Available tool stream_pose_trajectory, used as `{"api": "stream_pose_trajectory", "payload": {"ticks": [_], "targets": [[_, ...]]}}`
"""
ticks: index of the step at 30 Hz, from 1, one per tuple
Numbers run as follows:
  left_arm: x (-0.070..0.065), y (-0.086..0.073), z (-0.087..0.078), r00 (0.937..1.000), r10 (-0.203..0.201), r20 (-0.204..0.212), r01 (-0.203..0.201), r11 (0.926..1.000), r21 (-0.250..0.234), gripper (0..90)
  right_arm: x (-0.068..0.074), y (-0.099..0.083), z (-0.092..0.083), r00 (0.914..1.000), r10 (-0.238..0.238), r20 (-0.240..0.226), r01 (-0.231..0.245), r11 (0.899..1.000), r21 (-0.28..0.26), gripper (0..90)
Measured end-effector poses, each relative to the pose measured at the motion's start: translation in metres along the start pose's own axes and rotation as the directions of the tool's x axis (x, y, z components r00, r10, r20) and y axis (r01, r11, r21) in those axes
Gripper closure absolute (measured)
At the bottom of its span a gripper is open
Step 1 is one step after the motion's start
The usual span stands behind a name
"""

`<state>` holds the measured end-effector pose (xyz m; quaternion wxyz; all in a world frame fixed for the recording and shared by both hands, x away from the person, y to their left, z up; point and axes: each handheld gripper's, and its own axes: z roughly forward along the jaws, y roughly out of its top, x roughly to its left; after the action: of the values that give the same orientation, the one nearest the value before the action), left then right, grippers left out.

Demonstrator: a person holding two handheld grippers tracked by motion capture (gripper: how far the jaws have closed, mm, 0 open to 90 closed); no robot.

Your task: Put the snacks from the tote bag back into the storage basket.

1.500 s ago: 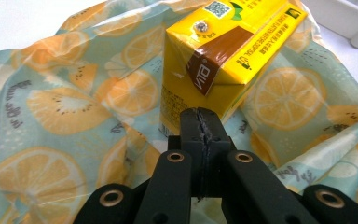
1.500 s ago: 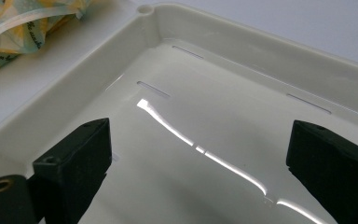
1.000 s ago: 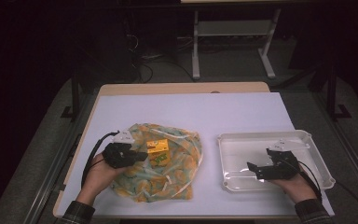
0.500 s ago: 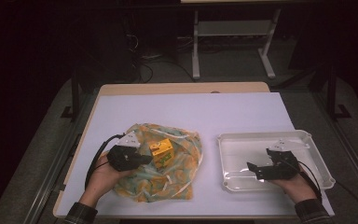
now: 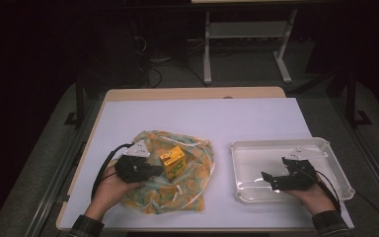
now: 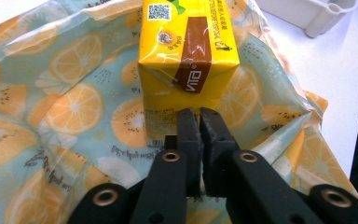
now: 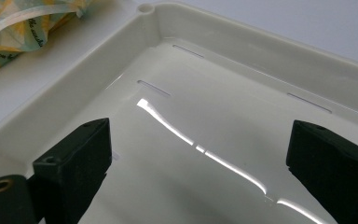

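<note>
High view, left gripper: the left gripper (image 5: 154, 170) lies over the crinkled plastic bag printed with orange slices (image 5: 187, 195), its tips pointing at the yellow drink carton with a brown stripe (image 5: 172, 162), which sits on the bag just ahead of them.
High view, right gripper: the right gripper (image 5: 267, 178) is held above the shallow white plastic tray (image 5: 281, 148), well apart from the bag; its tips point toward the tray's near-left part.
Left gripper view, jaws: nearly together, a thin slit between the pads (image 6: 189, 126); they have just been opening a little, and nothing is held between them.
Left gripper view, carton: the carton (image 6: 186, 51) stands right ahead of the tips, its lower edge just beyond them; whether they touch it cannot be told.
Left gripper view, bag: the bag (image 6: 65, 112) spreads beneath and to both sides of the jaws.
Right gripper view, jaws: wide apart, nothing between them.
Right gripper view, tray: the tray's glossy floor (image 7: 205, 116) lies beneath and ahead of the jaws.
Right gripper view, bag: a corner of the bag (image 7: 23, 28) shows far ahead on the left, outside the tray's rim.
</note>
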<state>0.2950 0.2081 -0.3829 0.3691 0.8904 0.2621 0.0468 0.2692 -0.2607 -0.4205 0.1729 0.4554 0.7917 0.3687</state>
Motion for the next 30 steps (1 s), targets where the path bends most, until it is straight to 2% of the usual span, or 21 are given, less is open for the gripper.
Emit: {"api": "stream_pose_trajectory", "payload": {"ticks": [5, 7, 9, 10, 12, 14, 18, 25, 27, 28, 30], "targets": [[0.001, -0.002, -0.01, 0.9997, -0.01, -0.023, 0.01, 0.9999, -0.012, 70.7, 0.0, 0.0, 0.0, 1.0, 0.002, 0.001, -0.002, 1.0, -0.002, 6.1], [0.002, -0.003, -0.013, 0.9994, -0.025, -0.023, 0.025, 0.9995, -0.02, 61.4, 0.0, 0.0, 0.0, 1.0, 0.001, 0.001, -0.001, 1.0, -0.001, 6.1], [0.004, -0.003, -0.015, 0.9993, -0.009, -0.038, 0.008, 0.9998, -0.021, 51.9, 0.0, 0.0, 0.0, 1.0, 0.001, 0.001, -0.001, 1.0, -0.001, 6.1], [0.003, -0.003, -0.015, 0.9989, -0.03, -0.035, 0.029, 0.9991, -0.031, 47.6, 0.0, 0.0, 0.0, 1.0, 0.001, 0.001, -0.001, 1.0, -0.001, 6.1], [0.004, -0.002, -0.017, 0.9988, -0.02, -0.044, 0.018, 0.9992, -0.035, 40.6, 0.0, 0.0, 0.0, 1.0, 0.0, 0.002, 0.0, 1.0, -0.001, 6.1], [0.003, 0.0, -0.017, 0.9989, -0.026, -0.039, 0.024, 0.9992, -0.033, 34.1, 0.0, 0.0, 0.0, 1.0, 0.001, 0.002, -0.001, 1.0, 0.001, 6.1], [0.003, 0.006, -0.016, 0.999, -0.017, -0.041, 0.016, 0.9997, -0.02, 28.8, 0.0, 0.0, 0.0, 1.0, 0.001, 0.002, -0.001, 1.0, 0.001, 6.1], [0.002, 0.023, -0.015, 0.9989, -0.004, -0.047, 0.003, 1.0, -0.008, 28.4, 0.0, 0.0, 0.0, 1.0, 0.003, 0.001, -0.003, 1.0, 0.001, 6.1], [0.002, 0.028, -0.013, 0.9989, 0.01, -0.047, -0.01, 0.9999, 0.014, 28.4, 0.0, 0.0, 0.0, 1.0, 0.003, 0.001, -0.003, 1.0, 0.002, 6.1], [0.002, 0.03, -0.012, 0.999, -0.001, -0.045, 0.002, 0.9999, 0.015, 28.1, 0.0, 0.0, 0.0, 1.0, 0.003, 0.001, -0.003, 1.0, 0.003, 6.1], [0.001, 0.034, -0.011, 0.9991, 0.0, -0.043, 0.001, 0.9998, 0.022, 28.0, 0.0, 0.0, 0.0, 1.0, 0.004, 0.002, -0.004, 1.0, 0.001, 6.1]]}}
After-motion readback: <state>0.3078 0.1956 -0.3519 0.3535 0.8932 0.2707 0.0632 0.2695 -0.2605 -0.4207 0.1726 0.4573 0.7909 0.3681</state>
